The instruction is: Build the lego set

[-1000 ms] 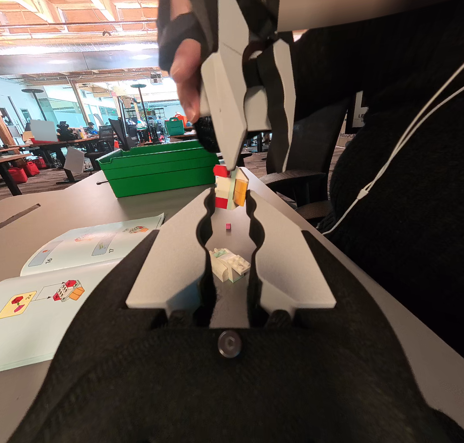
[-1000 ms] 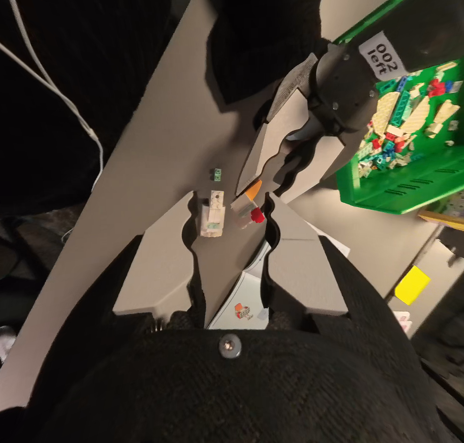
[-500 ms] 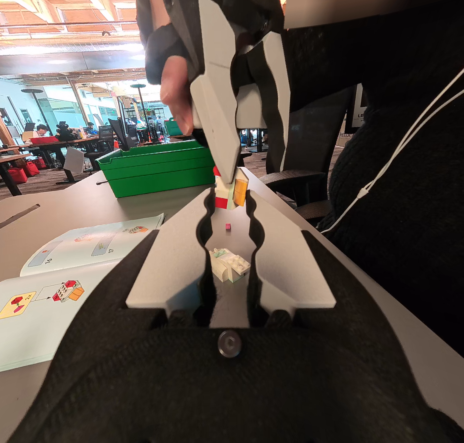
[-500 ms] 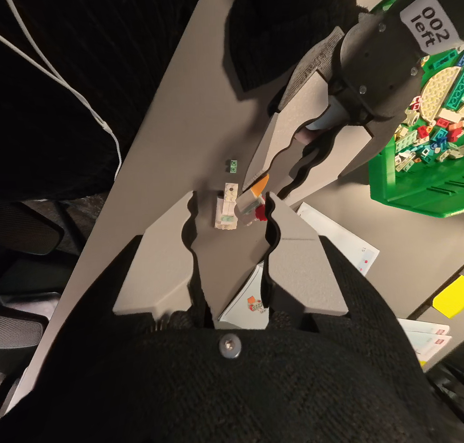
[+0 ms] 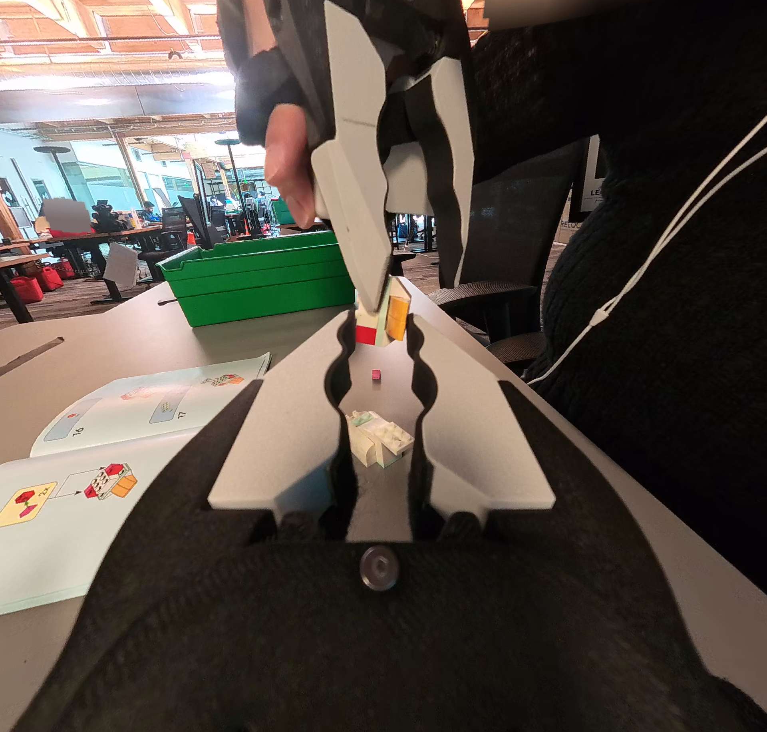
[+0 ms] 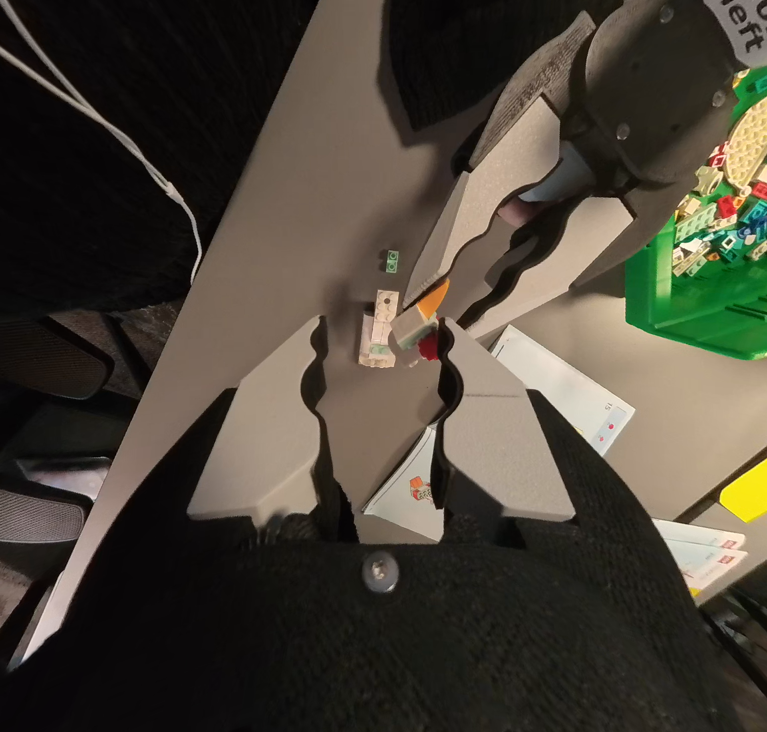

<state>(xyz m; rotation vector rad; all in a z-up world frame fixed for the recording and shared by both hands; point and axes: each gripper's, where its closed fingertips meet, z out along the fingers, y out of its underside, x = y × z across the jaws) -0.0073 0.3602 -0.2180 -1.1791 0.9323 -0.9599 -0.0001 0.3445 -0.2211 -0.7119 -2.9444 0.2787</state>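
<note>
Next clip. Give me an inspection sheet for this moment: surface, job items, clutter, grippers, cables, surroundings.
Surface: grey table, carrying the items below.
Job's things: red, white and orange assembly held off the table; white assembly lying on the table; open instruction booklet; green bin holding loose bricks.
Clutter: small pink piece and small green plate loose on the table.
Grippers: left gripper shut on the red, white and orange assembly; right gripper open, one finger pressing on that assembly.
Cables: white cord over the person's dark clothing, off the table.
Surroundings: office chair beside the table; desks and people far behind.
</note>
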